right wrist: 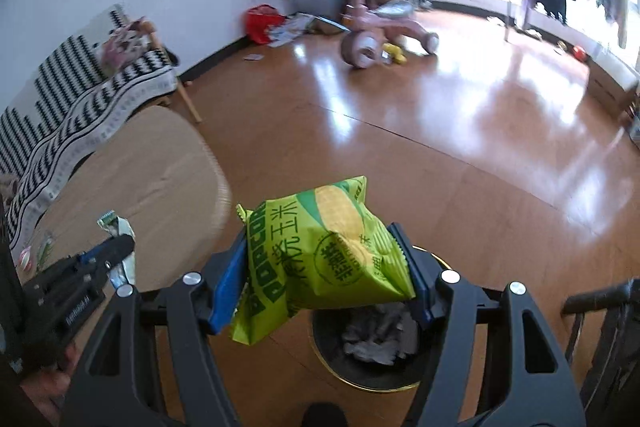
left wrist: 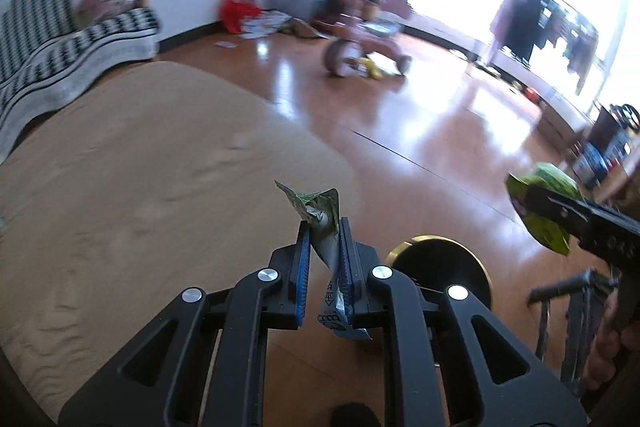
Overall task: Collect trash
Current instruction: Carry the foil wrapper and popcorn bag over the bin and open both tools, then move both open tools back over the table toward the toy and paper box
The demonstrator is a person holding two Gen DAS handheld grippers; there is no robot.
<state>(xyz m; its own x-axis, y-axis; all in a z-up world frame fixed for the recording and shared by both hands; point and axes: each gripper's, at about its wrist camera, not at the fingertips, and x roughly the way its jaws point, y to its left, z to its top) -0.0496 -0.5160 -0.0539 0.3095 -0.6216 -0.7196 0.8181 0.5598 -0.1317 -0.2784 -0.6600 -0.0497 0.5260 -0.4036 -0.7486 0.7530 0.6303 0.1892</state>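
- Right gripper [right wrist: 324, 259] pinches the popcorn bag [right wrist: 324, 259], hanging above the trash bin [right wrist: 360, 379]; the bag covers part of the rim.
- Left gripper [left wrist: 324, 247] clamps a small wrapper [left wrist: 320, 211], just beside the bin [left wrist: 440, 259], not over it.
- Judgement: centre each over the opening and lower before spreading the fingers; light packets may drift.

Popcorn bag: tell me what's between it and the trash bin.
Nothing visible. The popcorn bag, held in the right gripper, hangs directly above the open trash bin, which already holds crumpled paper.
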